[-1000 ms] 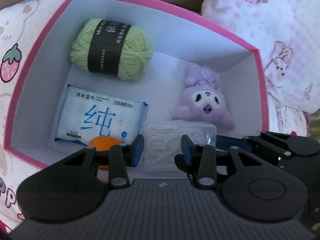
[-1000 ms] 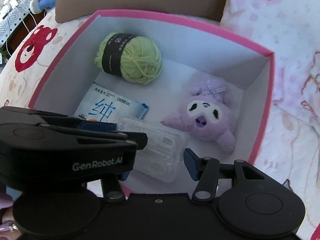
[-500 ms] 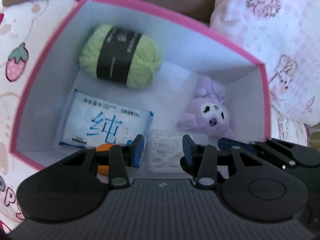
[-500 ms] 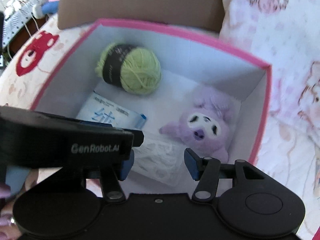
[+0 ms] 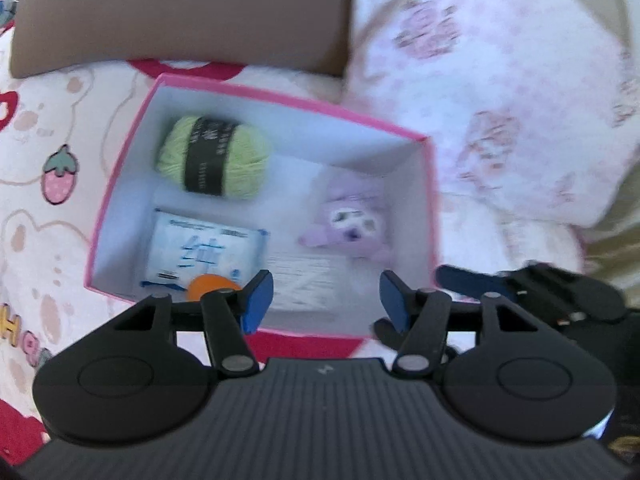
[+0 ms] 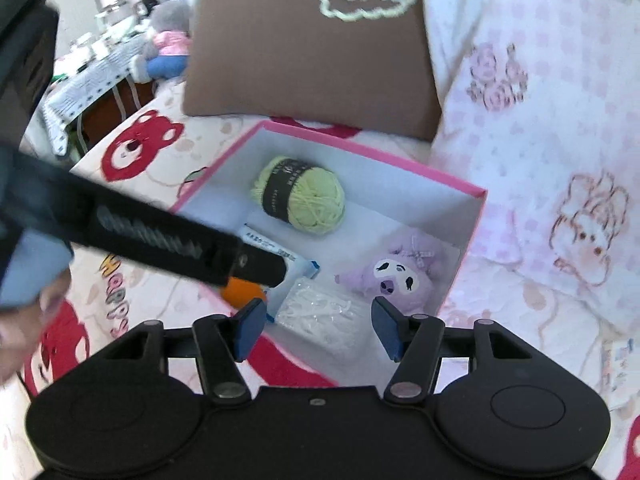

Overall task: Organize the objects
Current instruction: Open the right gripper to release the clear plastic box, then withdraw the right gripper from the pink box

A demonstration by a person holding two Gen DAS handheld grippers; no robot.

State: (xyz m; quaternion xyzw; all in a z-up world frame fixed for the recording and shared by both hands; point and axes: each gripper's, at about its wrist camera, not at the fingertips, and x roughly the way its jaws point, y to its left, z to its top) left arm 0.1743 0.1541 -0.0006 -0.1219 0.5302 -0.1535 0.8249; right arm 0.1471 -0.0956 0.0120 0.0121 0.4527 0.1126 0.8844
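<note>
Pink-rimmed and white inside, the box (image 6: 460,188) sat on a cartoon-print bedspread (image 5: 44,216) and held a green yarn ball (image 6: 304,200), a purple plush toy (image 6: 400,276), a wet-wipes pack (image 5: 204,256), an orange ball (image 5: 210,286) and a clear plastic case (image 6: 320,316). The left gripper (image 5: 326,300) and right gripper (image 6: 318,330) both hung above the box's near edge, jaws just opened wider, spread apart, with nothing between them and nothing grasped
</note>
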